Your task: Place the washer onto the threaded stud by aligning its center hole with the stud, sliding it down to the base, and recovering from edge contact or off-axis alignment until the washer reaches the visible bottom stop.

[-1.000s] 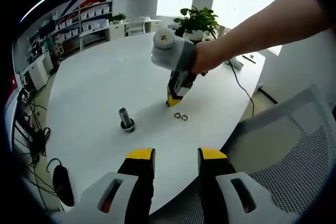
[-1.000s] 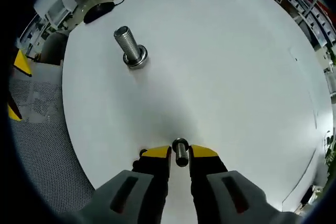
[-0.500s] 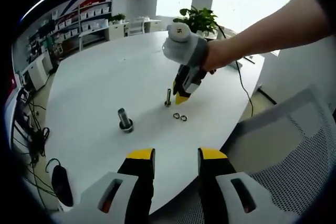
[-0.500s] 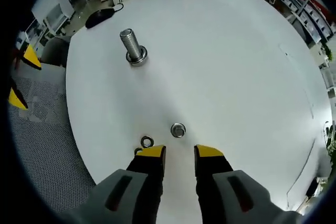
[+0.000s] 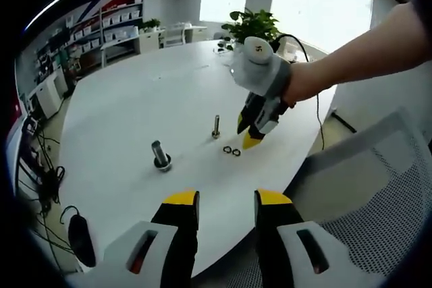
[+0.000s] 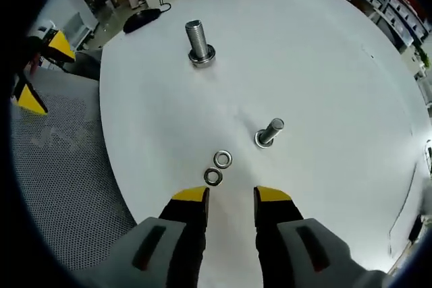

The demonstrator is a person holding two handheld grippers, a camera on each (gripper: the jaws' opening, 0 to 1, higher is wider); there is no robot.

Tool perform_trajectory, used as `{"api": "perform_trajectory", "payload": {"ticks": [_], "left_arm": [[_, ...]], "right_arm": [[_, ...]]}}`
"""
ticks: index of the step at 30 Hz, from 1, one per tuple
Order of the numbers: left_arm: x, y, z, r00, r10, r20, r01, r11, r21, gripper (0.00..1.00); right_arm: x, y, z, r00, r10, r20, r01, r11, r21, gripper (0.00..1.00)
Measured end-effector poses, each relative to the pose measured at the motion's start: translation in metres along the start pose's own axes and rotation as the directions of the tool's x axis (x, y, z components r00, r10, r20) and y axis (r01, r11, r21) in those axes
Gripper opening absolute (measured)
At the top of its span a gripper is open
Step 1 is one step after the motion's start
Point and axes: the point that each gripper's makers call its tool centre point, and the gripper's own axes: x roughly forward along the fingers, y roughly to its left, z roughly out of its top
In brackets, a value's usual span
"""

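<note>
Two small metal washers (image 6: 218, 168) lie side by side on the round white table (image 6: 324, 65); they also show as washers (image 5: 232, 150) in the left gripper view. A slim threaded stud (image 6: 268, 133) stands on its head just beyond them, seen as stud (image 5: 216, 126). A thicker bolt (image 6: 199, 42) stands farther off, bolt (image 5: 160, 155). My right gripper (image 6: 231, 195) is open, hovering just short of the washers, and appears as right gripper (image 5: 254, 134). My left gripper (image 5: 225, 198) is open and holds nothing, low at the table's near edge.
A mesh office chair (image 5: 378, 187) sits at the table's edge, chair (image 6: 61, 166). A black mouse (image 5: 81, 237) and cables lie at the left. A potted plant (image 5: 253, 28) and shelves stand beyond the table. A person's arm (image 5: 358, 52) holds the right gripper.
The right gripper has let go of the slim stud, left it standing on the table, and drawn back toward the washers. Its jaws have opened. The left gripper has stayed put.
</note>
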Motion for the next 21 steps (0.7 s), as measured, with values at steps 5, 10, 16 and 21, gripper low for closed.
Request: {"api": "perform_trajectory", "payload": {"ticks": [5,10,16,21], "left_arm": [[0.0,0.0,0.0,1.0,-0.002,0.002,0.002,1.0,-0.005,0.31],[-0.001,-0.001,0.001,1.0,-0.005,0.004,0.005,1.0,-0.006,0.31],[0.0,-0.001,0.0,1.0,-0.009,0.004,0.009,1.0,-0.003,0.31],[-0.001,-0.002,0.002,1.0,-0.011,0.009,0.011,1.0,-0.004,0.31]], "right_arm": [[0.003,0.012,0.002,1.0,0.013,0.0,-0.013,1.0,-0.017,0.29],[0.009,0.017,0.005,1.0,0.014,0.014,-0.014,1.0,-0.023,0.28],[0.014,0.02,0.002,1.0,0.013,-0.004,-0.014,0.999,-0.041,0.26],[0.013,0.02,0.002,1.0,0.009,-0.006,-0.009,0.999,-0.048,0.26]]}}
